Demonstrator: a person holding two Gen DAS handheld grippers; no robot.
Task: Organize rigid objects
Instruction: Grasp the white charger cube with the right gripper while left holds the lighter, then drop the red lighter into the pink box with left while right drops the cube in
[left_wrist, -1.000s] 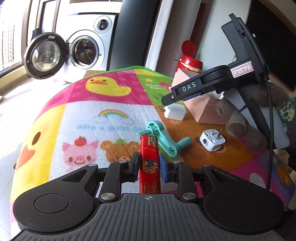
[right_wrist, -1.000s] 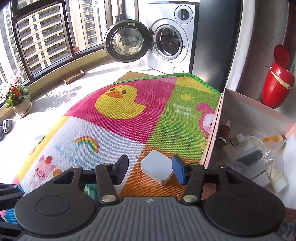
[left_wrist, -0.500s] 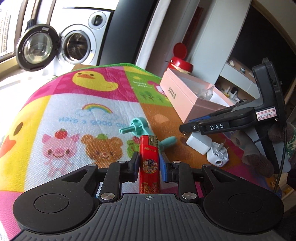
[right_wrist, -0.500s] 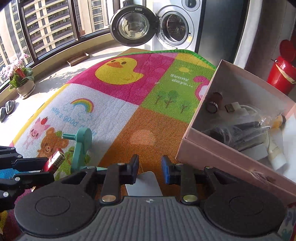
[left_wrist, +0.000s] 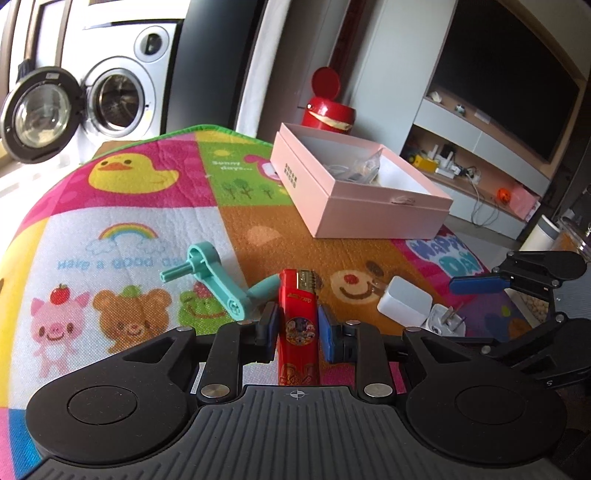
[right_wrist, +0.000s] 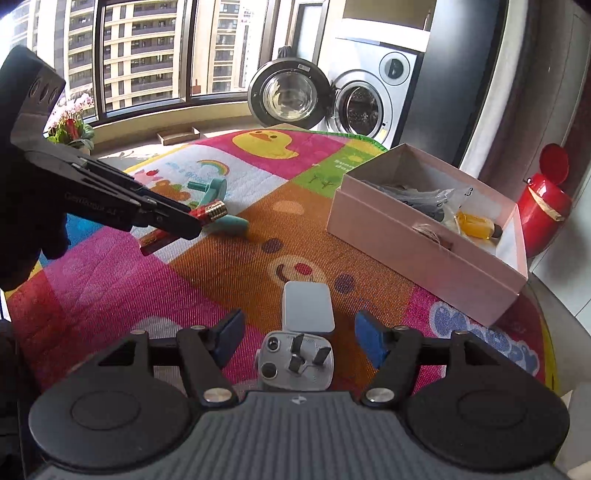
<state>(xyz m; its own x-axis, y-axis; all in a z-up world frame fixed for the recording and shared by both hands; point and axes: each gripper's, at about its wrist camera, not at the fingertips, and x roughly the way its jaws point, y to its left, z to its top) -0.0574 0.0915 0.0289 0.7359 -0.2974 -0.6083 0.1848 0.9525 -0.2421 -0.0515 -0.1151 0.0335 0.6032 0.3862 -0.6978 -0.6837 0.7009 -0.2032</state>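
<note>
My left gripper (left_wrist: 297, 325) is shut on a red lighter (left_wrist: 298, 317) and holds it above the play mat; it also shows in the right wrist view (right_wrist: 184, 225). A teal crank handle (left_wrist: 218, 280) lies on the mat just ahead of it. My right gripper (right_wrist: 299, 339) is open over a white wall plug (right_wrist: 295, 363), with a white square charger (right_wrist: 307, 306) lying just beyond. Both show in the left wrist view: the plug (left_wrist: 445, 319) and the charger (left_wrist: 404, 304). The open pink box (left_wrist: 354, 184) holds several items.
The colourful play mat (left_wrist: 122, 206) covers the floor. A red bin (left_wrist: 328, 107) stands behind the box. A washing machine (left_wrist: 110, 99) with its door open is at the back. A TV cabinet (left_wrist: 480, 155) is at the right.
My right gripper has opened, let go of the white charger beside the plug and pulled back over the plug. My left gripper has lifted and turned right, still holding the lighter.
</note>
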